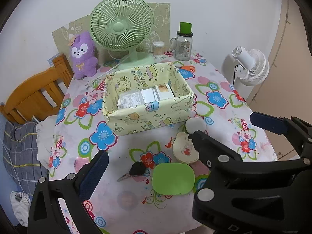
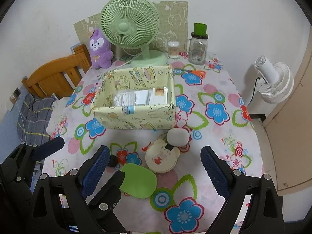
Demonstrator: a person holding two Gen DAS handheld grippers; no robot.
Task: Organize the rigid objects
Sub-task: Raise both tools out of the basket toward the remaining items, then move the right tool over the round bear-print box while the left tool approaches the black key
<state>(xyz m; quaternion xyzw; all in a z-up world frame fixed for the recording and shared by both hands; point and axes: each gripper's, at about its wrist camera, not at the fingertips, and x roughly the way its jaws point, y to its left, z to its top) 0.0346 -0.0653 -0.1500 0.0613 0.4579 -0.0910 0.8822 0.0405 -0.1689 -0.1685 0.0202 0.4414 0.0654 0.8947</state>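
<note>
Green lid (image 2: 138, 180) lies between wide right jaws

In the left wrist view the right claw (image 1: 224, 124) covers part of the round cartoon tin (image 1: 185, 152) and the near edge of the grey-white oval case (image 1: 195, 123). In the right wrist view a finger of the left claw (image 2: 87, 146) hides most of the black key (image 2: 112, 160) (only its head shows) and one corner of the green lid (image 2: 139, 183). The basket's (image 2: 136, 117) near wall conceals the lower parts of the white packets (image 2: 140, 97) inside; their labels are too small to read. The counter's (image 1: 126, 204) near edge is cut off.
</note>
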